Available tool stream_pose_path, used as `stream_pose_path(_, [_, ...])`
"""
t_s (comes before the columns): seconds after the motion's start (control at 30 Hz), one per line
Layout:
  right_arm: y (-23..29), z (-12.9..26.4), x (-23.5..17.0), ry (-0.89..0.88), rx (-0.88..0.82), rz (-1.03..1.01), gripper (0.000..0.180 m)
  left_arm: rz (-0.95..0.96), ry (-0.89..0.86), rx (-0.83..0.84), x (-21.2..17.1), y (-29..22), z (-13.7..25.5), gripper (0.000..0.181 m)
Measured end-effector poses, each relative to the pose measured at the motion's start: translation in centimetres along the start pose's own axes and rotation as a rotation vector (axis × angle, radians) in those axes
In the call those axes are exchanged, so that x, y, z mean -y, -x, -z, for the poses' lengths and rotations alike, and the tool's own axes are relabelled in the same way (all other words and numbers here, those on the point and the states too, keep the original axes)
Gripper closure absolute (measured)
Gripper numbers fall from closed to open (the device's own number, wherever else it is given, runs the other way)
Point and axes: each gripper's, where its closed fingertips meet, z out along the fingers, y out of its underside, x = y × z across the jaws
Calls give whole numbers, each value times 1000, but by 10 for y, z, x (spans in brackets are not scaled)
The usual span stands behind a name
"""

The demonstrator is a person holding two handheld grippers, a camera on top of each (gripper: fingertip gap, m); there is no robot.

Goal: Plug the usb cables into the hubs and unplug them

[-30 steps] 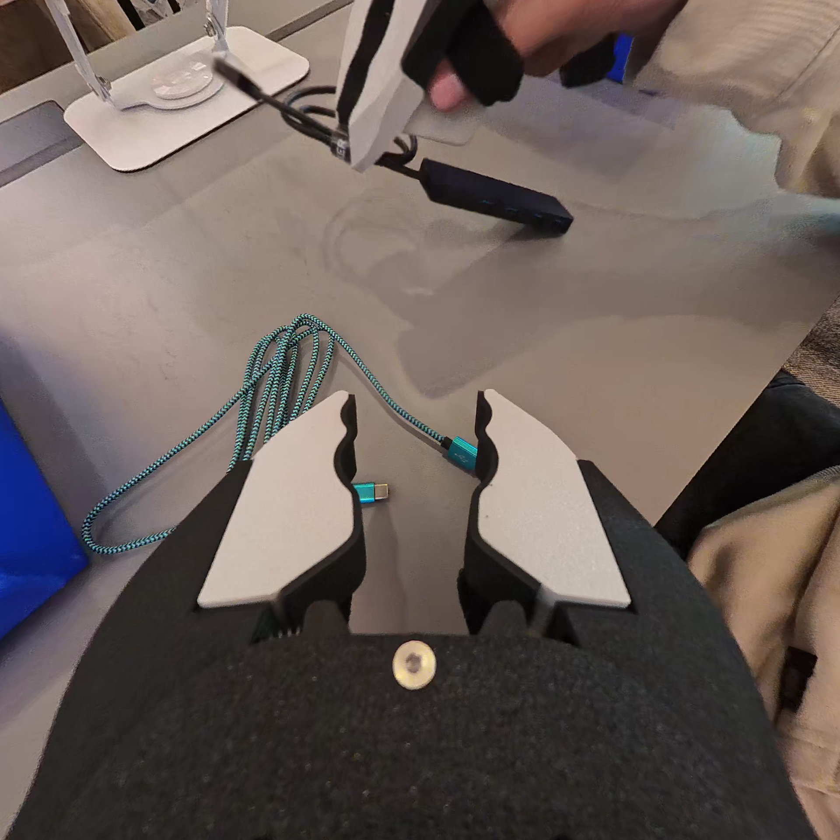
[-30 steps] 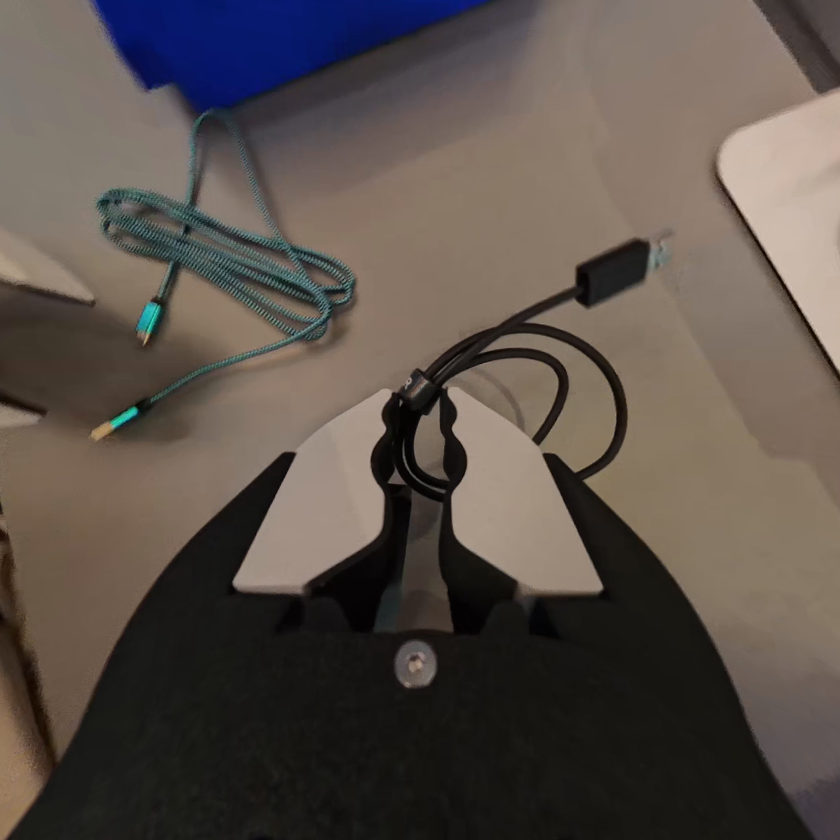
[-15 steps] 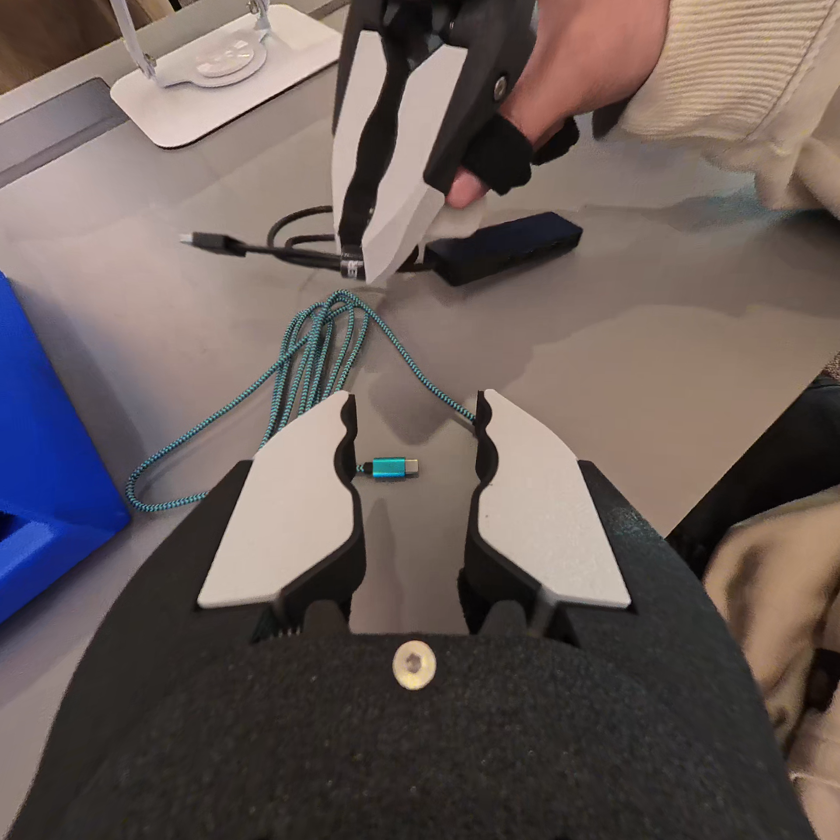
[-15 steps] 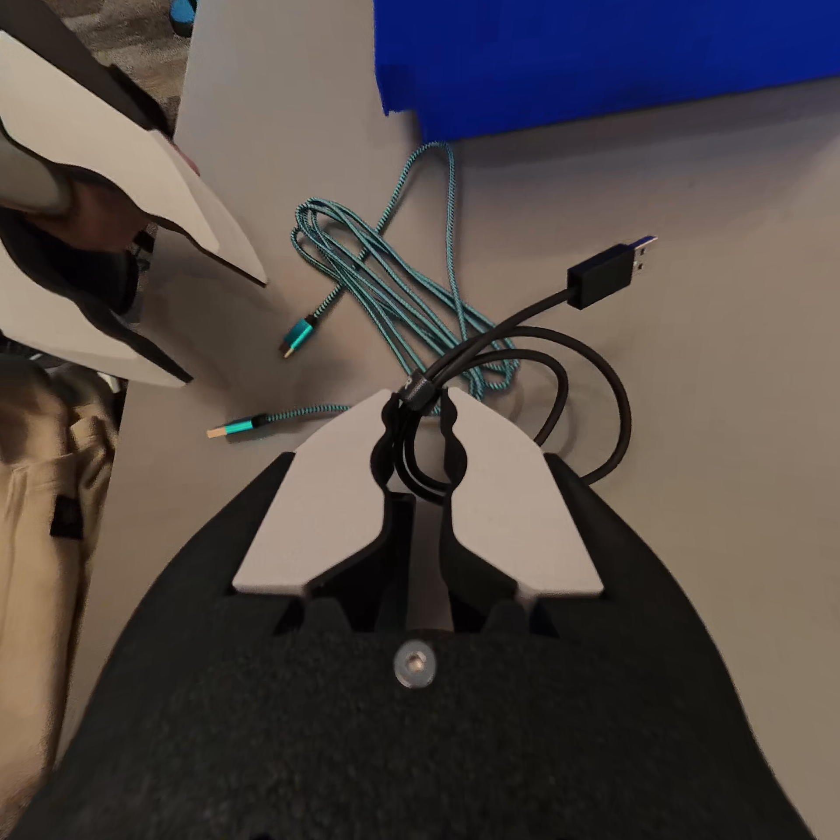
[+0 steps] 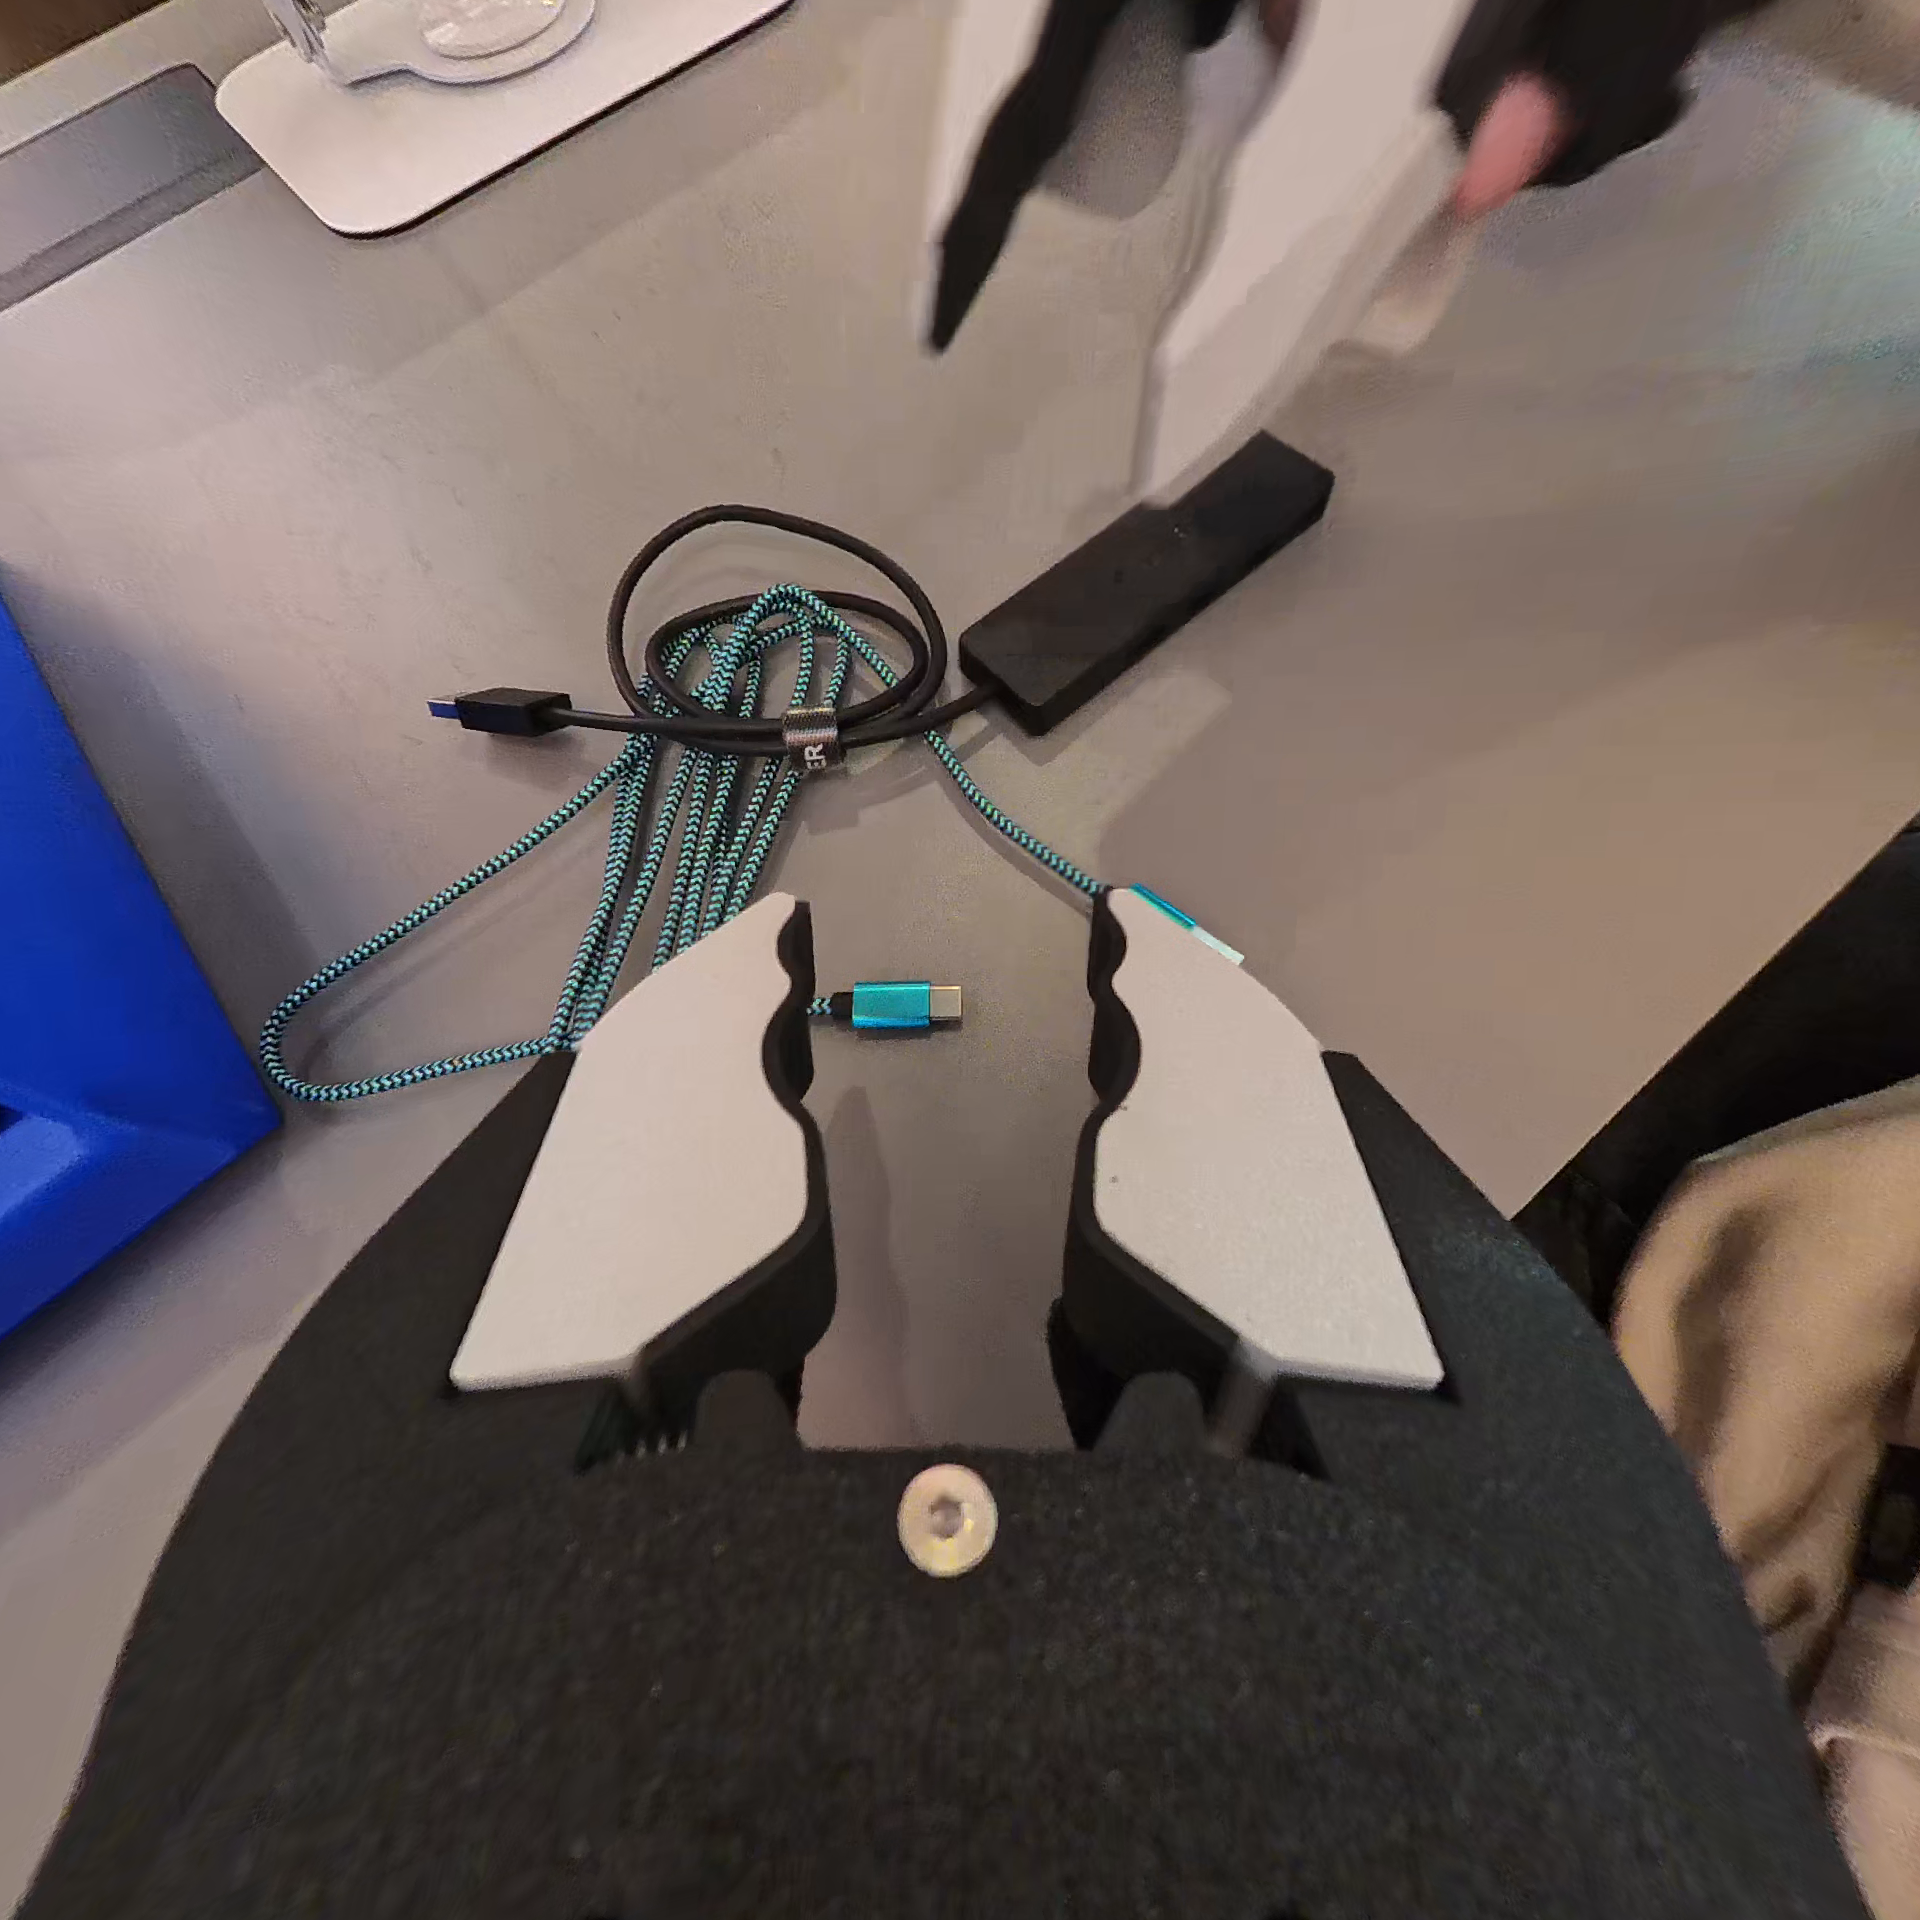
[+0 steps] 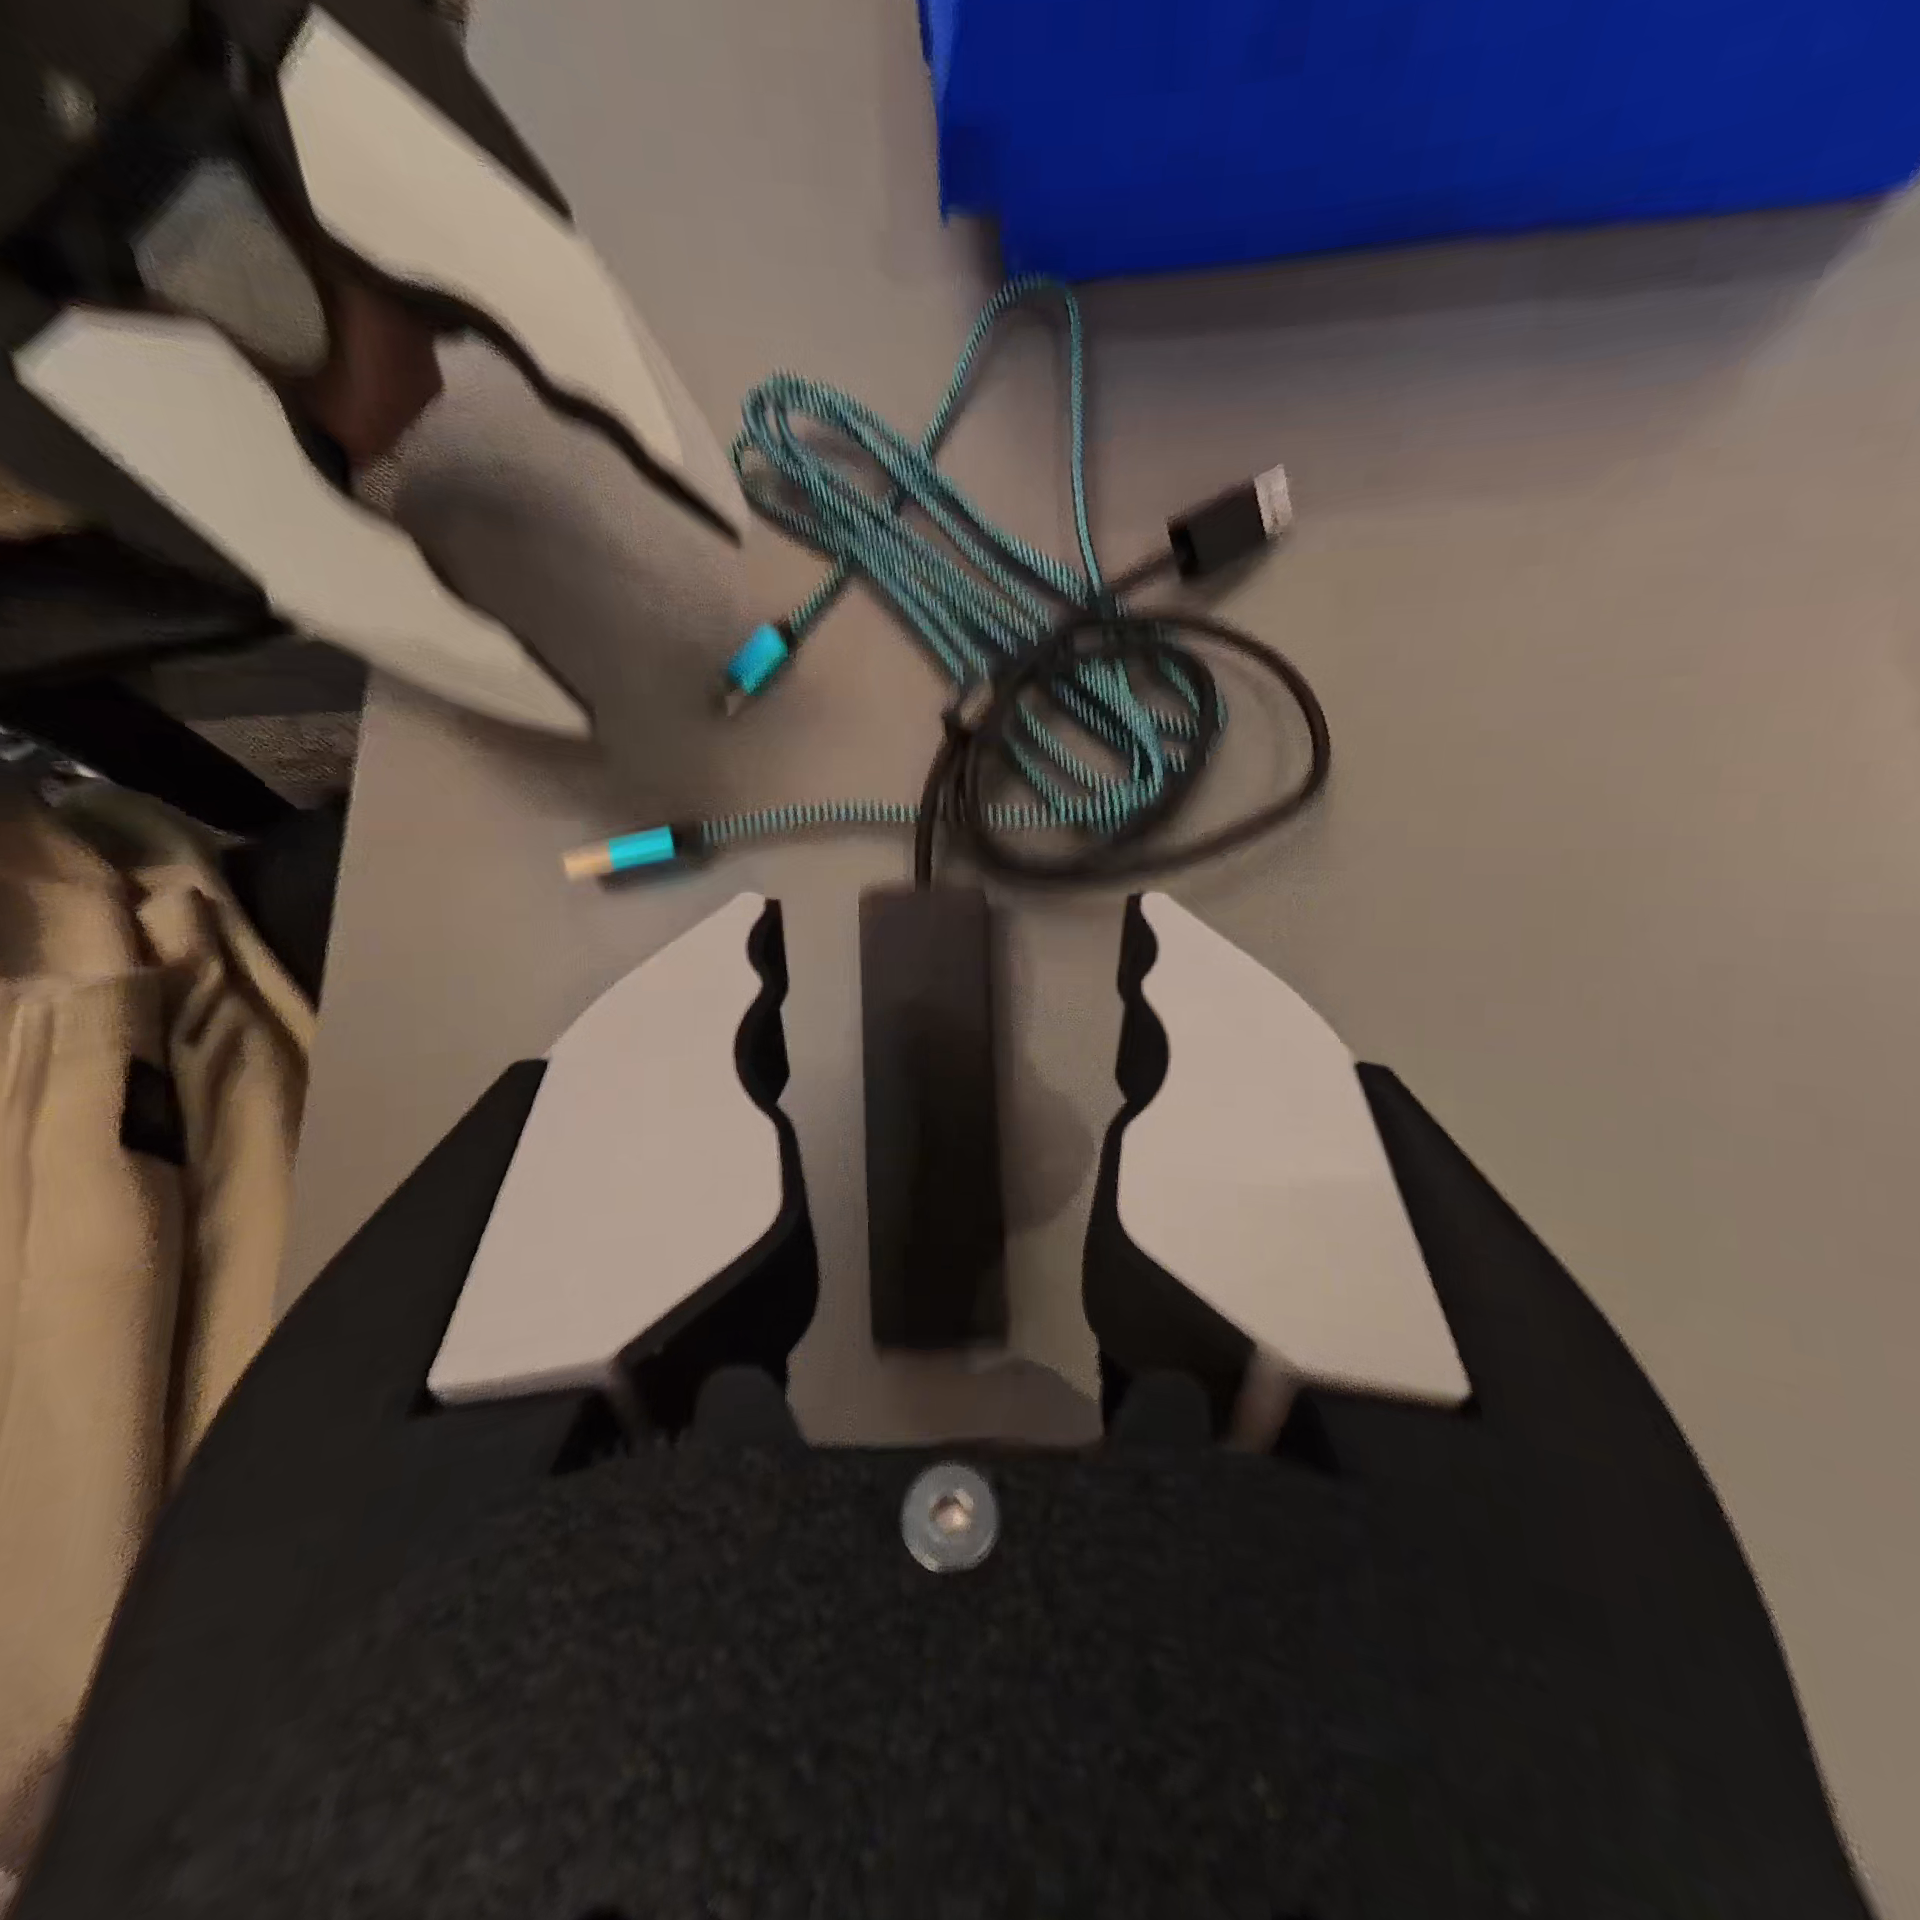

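Note:
My left gripper is open and empty, low over the grey table. The teal USB-C plug lies between its fingers. The teal braided cable is coiled ahead, and its other plug peeks out behind the right finger. The black hub lies farther on, its black cable looped over the teal coil and ending in a USB-A plug. My right gripper is open and empty, and the hub lies on the table between its fingers. It shows blurred in the left wrist view.
A blue bin stands at the left, also in the right wrist view. A white stand base sits at the far left. The table edge and a person's beige clothing are at the right. The left gripper shows upper left in the right wrist view.
My right gripper has let go of the black cable bundle, opened and drawn back. The hub and its cable now lie on the table, over the teal coil. My left gripper stays open.

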Motion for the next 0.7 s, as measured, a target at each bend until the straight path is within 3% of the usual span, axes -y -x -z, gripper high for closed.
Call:
stream_pose_path(0.03, [-1, 10, -16, 20, -36, -7, 116, -1, -1, 0, 0, 0, 0, 130])
stream_pose_path(0.13, [1, 27, -61, 30, -77, -55, 116, -5, -3, -7, 1, -2, -1, 130])
stream_pose_path(0.27, [0, 24, -92, 30, -88, -77, 119, -28, 0, -12, 4, -6, -5, 130])
stream_pose_path(0.53, [4, 1, -86, 38, -24, 36, 146, -34, 9, -17, 5, -8, -10, 130])
stream_pose_path(0.7, [3, 6, -87, 23, -43, -85, 147, -37, 8, -12, 5, -8, -11, 130])
